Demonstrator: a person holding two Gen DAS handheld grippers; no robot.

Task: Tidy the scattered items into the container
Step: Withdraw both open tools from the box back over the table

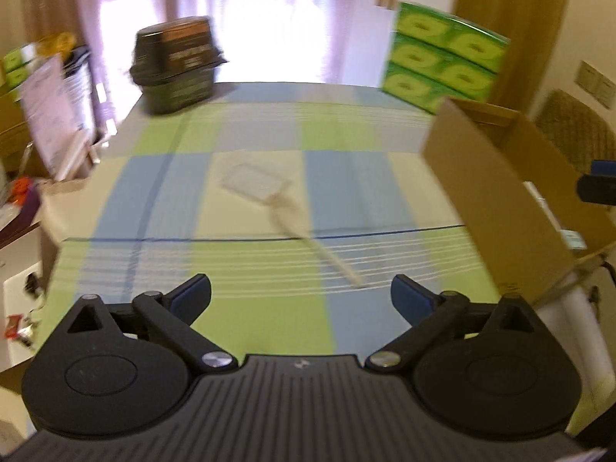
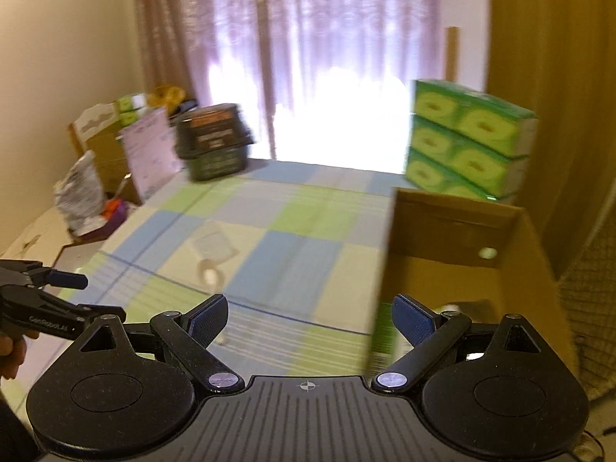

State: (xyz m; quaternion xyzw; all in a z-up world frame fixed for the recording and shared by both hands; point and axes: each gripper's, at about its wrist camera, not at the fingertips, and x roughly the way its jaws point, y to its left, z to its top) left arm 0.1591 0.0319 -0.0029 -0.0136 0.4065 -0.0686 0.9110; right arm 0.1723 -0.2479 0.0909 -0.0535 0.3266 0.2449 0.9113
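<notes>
Both of my cameras look across a table covered in a checked cloth (image 1: 246, 146) of pale blue, green and cream squares, and both views are smeared with motion blur. My left gripper (image 1: 301, 296) sits above the near edge of the cloth with its two blue-padded fingers spread wide and nothing between them. Ahead of it, near the middle of the table, a clear plastic badge holder (image 1: 254, 179) lies flat, and a pale lanyard strap (image 1: 308, 231) trails from it toward me. To its right stands an open cardboard box (image 1: 496, 192), the container, at the table's right side. My right gripper (image 2: 311, 317) is also spread wide and empty, with its right finger in front of the box's near corner; the box (image 2: 454, 238) fills the right of that view, and something small and pale lies inside, too blurred to identify. The badge holder (image 2: 213, 247) appears left of centre there. At the far edge are a dark basket (image 1: 177, 65) on the left and stacked green tissue boxes (image 1: 442, 57) on the right, before curtains (image 2: 308, 38).
</notes>
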